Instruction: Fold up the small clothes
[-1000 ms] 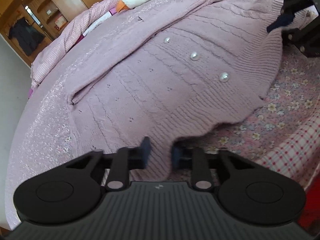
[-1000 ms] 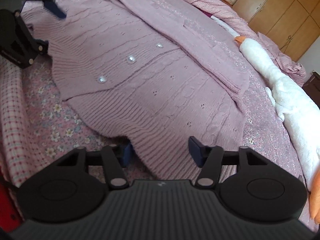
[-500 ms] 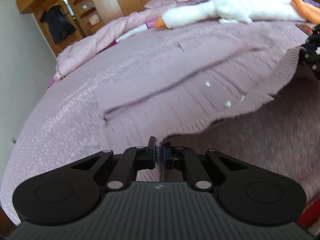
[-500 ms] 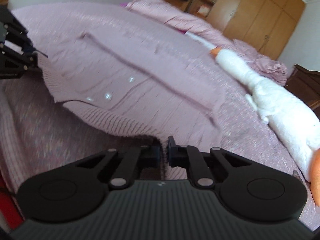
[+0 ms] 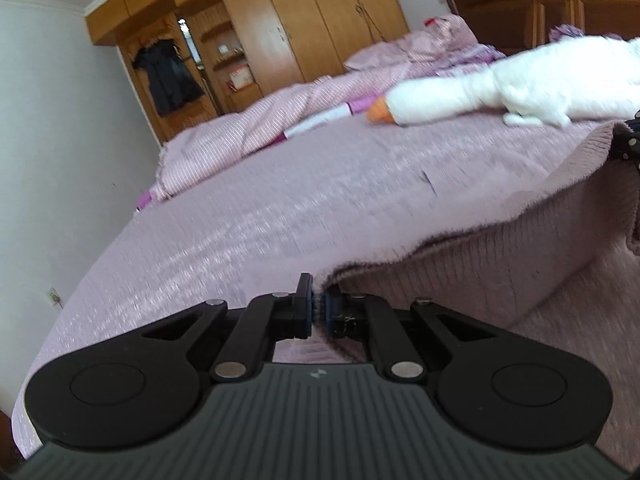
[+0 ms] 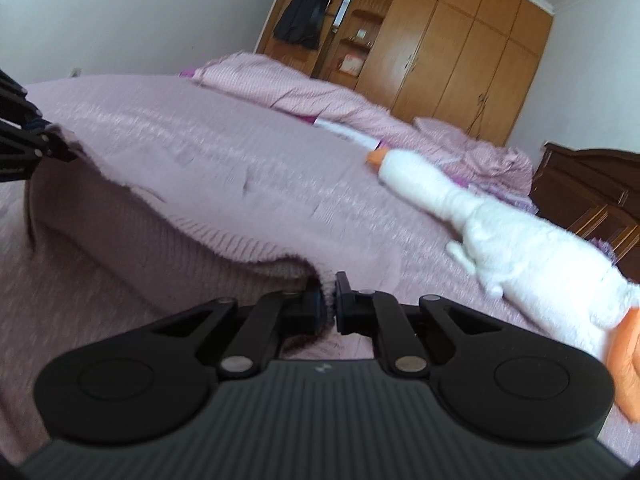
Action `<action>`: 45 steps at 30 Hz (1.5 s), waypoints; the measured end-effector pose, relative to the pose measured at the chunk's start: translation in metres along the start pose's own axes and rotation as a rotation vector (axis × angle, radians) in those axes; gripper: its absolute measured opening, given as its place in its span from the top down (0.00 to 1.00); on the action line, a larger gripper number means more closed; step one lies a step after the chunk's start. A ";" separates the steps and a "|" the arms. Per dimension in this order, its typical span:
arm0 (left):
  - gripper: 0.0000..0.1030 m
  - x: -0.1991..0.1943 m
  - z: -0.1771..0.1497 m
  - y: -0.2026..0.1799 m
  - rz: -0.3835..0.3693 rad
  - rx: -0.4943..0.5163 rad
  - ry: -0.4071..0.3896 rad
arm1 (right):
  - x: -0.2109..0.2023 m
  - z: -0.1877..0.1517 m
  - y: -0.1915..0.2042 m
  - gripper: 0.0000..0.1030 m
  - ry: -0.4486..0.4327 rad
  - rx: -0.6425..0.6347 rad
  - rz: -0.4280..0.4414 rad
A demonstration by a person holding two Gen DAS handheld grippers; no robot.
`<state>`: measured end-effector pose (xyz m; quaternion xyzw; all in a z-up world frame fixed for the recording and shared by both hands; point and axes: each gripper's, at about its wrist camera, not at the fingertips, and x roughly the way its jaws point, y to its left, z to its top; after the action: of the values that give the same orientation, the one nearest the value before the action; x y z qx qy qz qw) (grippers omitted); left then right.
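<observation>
Left wrist view: the left gripper (image 5: pixel 317 312) is sitting low in the middle, its jaws pressed together on a corner of the ribbed hem of the pink knitted cardigan (image 5: pixel 460 276).
Right wrist view: the right gripper (image 6: pixel 329 300) is clamping the other hem corner, a bunch of knit showing between its blue pads (image 6: pixel 318 307).
Cardigan position: the hem is hanging lifted between the two grippers — the edge is sagging in a shallow curve from one grip to the other, while the rest of the garment is lying beyond it on the mauve bedspread (image 5: pixel 240 208).
Cardigan underside: the near face is falling away below the raised edge, in shadow, its ribs running downward.
Cross view of the grippers: the right gripper is showing at the right edge of the left wrist view, touching the knit; the left gripper is showing at the left edge of the right wrist view, its tip on the other corner.
Plush goose: the white goose toy (image 6: pixel 500 236) with an orange beak is lying on the bedspread beyond the cardigan, well apart from both grippers.
Bedding: a rumpled pink striped quilt (image 5: pixel 248 128) is lying at the far side of the bed.
Background: a wooden wardrobe (image 6: pixel 460 56) is standing along the far wall — a dark garment (image 5: pixel 168 76) is hanging in its open section.
Sharpness: both views are blurring across the bed surface, so the knit pattern is not reading clearly.
</observation>
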<state>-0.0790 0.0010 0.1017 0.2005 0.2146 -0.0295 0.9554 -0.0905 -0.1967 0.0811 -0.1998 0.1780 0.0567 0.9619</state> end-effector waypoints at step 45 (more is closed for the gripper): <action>0.22 0.247 0.030 0.008 0.104 -0.011 0.107 | 0.232 0.016 0.008 0.79 0.161 0.035 -0.102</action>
<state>0.1575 0.0034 0.0252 0.2075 0.2551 0.0322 0.9439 0.1294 -0.1736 0.0071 -0.1956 0.2453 -0.0117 0.9494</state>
